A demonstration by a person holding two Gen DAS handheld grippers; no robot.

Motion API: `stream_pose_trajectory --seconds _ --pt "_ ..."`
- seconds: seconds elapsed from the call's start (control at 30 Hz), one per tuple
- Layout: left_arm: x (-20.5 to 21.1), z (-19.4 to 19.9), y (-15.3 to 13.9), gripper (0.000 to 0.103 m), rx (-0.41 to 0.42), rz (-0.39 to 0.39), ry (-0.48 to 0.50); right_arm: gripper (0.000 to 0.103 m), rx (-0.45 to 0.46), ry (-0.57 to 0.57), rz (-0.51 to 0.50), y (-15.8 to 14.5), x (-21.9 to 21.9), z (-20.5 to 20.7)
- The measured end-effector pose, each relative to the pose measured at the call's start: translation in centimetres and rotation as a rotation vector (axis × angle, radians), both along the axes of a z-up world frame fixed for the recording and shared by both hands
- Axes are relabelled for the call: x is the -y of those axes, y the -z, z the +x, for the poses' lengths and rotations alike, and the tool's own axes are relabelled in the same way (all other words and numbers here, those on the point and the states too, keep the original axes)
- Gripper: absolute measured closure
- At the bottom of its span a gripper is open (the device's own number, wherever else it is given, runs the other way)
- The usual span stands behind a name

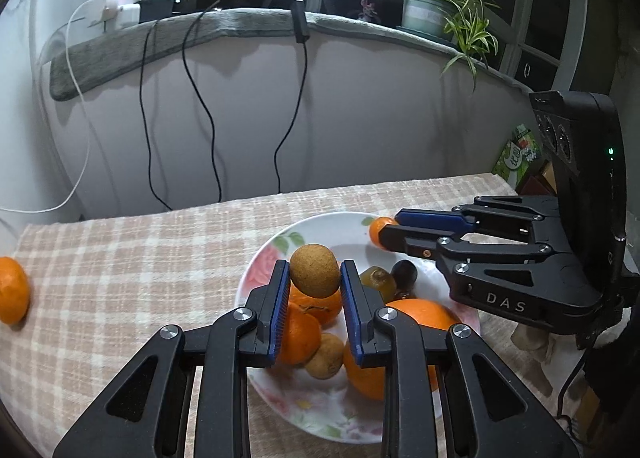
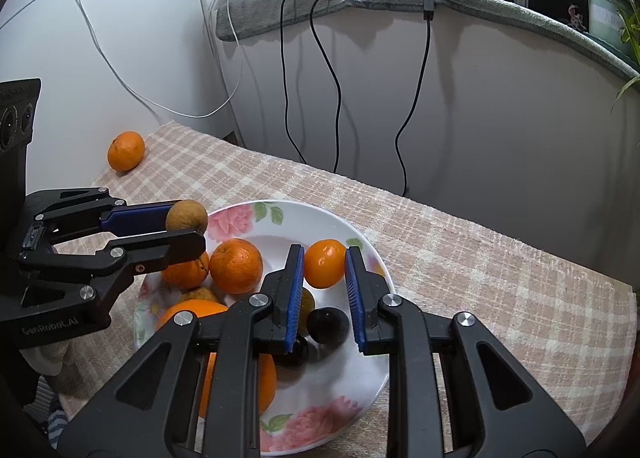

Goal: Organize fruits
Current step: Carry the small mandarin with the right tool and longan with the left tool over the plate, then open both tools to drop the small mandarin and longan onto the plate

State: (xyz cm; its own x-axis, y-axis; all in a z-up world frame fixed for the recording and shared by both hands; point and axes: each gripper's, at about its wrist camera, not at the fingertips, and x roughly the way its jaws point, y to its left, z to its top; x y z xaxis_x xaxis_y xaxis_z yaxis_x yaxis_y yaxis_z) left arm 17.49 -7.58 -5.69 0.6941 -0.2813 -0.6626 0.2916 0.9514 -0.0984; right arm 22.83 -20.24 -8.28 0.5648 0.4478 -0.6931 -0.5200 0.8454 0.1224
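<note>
A white floral plate (image 1: 344,228) (image 2: 360,242) on the checked tablecloth holds several oranges, brown fruits and dark fruits. My left gripper (image 1: 315,278) (image 2: 188,224) is shut on a small round brown fruit (image 1: 315,269) (image 2: 187,215), held above the plate's left part. My right gripper (image 2: 325,270) (image 1: 386,228) is shut on a small orange fruit (image 2: 325,263) (image 1: 378,230), held over the plate's far side. A loose mandarin (image 1: 12,290) (image 2: 126,150) lies on the cloth far left.
The checked tablecloth (image 2: 500,278) covers the table up to a white wall with hanging black cables (image 2: 332,70). A grey-covered sill (image 1: 240,24) carries chargers and a potted plant (image 1: 440,6). A green box (image 1: 516,154) stands at the far right.
</note>
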Motion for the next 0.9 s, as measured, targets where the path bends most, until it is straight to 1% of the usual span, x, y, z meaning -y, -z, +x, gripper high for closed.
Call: stream_pose_trajectory --seconds 0.43,0.47,0.53,0.57,0.6,0.67,0.73,0.8,0.87,0.9 --pt "0.3 -0.1 0.0 0.079 0.005 0.004 0.007 0.081 -0.006 -0.005 0.000 0.2 0.0 -0.1" --pt "0.3 -0.2 -0.1 0.073 0.005 0.005 0.007 0.081 -0.004 -0.004 0.000 0.2 0.0 -0.1" --pt "0.3 -0.3 -0.1 0.065 0.009 0.006 0.009 0.072 -0.002 0.000 0.000 0.0 0.0 -0.3" --pt "0.4 -0.3 -0.1 0.064 0.009 0.006 0.012 0.060 0.003 0.005 0.002 0.0 0.0 -0.4" --pt "0.4 -0.4 -0.2 0.064 0.010 0.007 0.012 0.052 0.007 0.009 0.004 -0.2 0.1 -0.4" --pt "0.4 -0.4 -0.1 0.063 0.008 0.007 0.012 0.049 0.013 0.015 0.007 -0.4 0.2 -0.6" --pt "0.4 -0.4 -0.1 0.062 0.006 0.006 0.010 0.048 0.015 0.018 0.005 -0.5 0.3 -0.7" --pt "0.4 -0.6 0.0 0.056 0.006 0.006 0.008 0.042 0.021 0.025 0.002 -0.7 0.4 -0.8" --pt "0.4 -0.8 -0.1 0.047 0.010 0.008 0.005 0.038 0.024 0.031 0.002 -0.8 0.5 -0.9" --pt "0.4 -0.9 -0.1 0.046 0.013 0.009 0.003 0.036 0.026 0.033 0.002 -0.9 0.7 -0.9"
